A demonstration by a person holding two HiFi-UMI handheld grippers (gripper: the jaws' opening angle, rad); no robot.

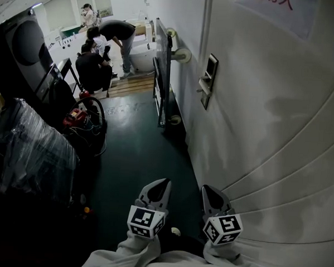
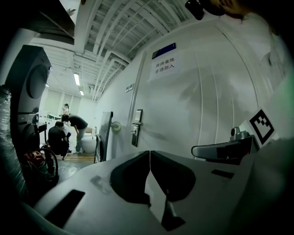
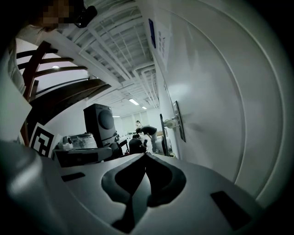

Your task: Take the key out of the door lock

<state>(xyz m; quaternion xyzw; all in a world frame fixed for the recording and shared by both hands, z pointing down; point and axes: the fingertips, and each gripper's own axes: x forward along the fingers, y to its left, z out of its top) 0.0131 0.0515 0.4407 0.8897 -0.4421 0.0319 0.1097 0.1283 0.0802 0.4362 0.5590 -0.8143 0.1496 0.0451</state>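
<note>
White door (image 1: 268, 119), dark green floor (image 1: 132, 150), red letters on paper sign (image 1: 271, 10); black and white squares on left gripper (image 1: 164, 184), right gripper (image 1: 206, 189).

white paper sign (image 2: 164, 66) on door (image 2: 220, 101): two lines chinese characters, too small to read.

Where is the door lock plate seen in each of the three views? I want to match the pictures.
Head view: door lock plate upper centre-right, on the white door.
Left gripper view: plate just left of centre.
Right gripper view: plate right of centre, seen nearly edge-on.
Shared landmark: the people at the far end, left of the plate in every view.
</note>
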